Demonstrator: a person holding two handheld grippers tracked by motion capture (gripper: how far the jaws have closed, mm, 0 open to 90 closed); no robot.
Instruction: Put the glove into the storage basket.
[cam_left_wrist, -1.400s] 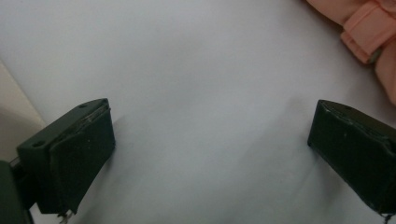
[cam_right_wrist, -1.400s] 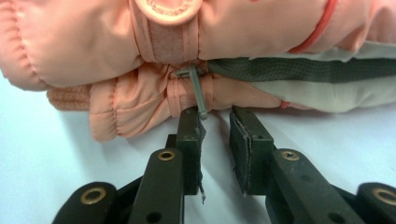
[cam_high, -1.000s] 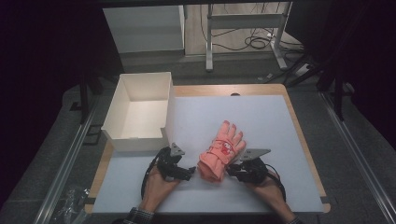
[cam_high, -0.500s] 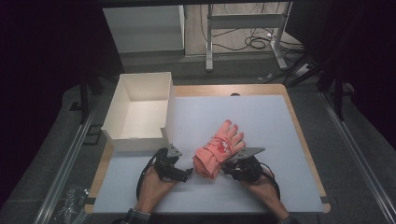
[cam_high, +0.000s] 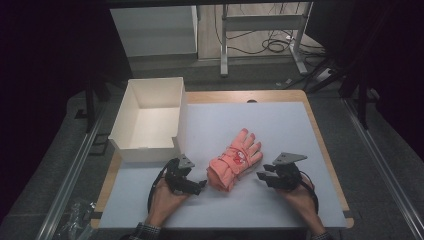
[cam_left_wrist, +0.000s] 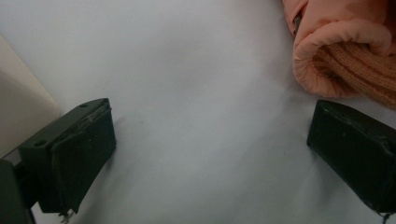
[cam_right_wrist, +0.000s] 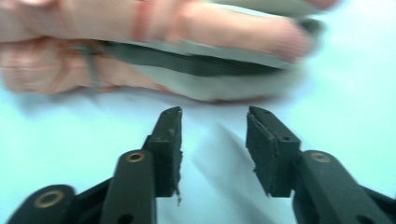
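Centrally on the pale grey mat that covers the wooden table, a pair of salmon-pink gloves is seen lying flat, stacked one on the other. Soft padded fabric forms the shell, and a ribbed knit cuff is shown in the left gripper view, rolled inside a puffy hem. A thin cord or tag seems to bind the pair at the middle. The long axis is set diagonally: the cuffs are turned toward the person and to the left, the fingertips away and to the right.

The left gripper is held just beside the cuff end, its blocky black jaws spread wide over bare mat with nothing between them. The right gripper is held near the other side of the gloves, its jaws parted and empty as well; in its own view the gloves are blurred just beyond the tips.

A white open-topped box, stiff and rectangular, is placed at the table's left edge, apart from the gloves.
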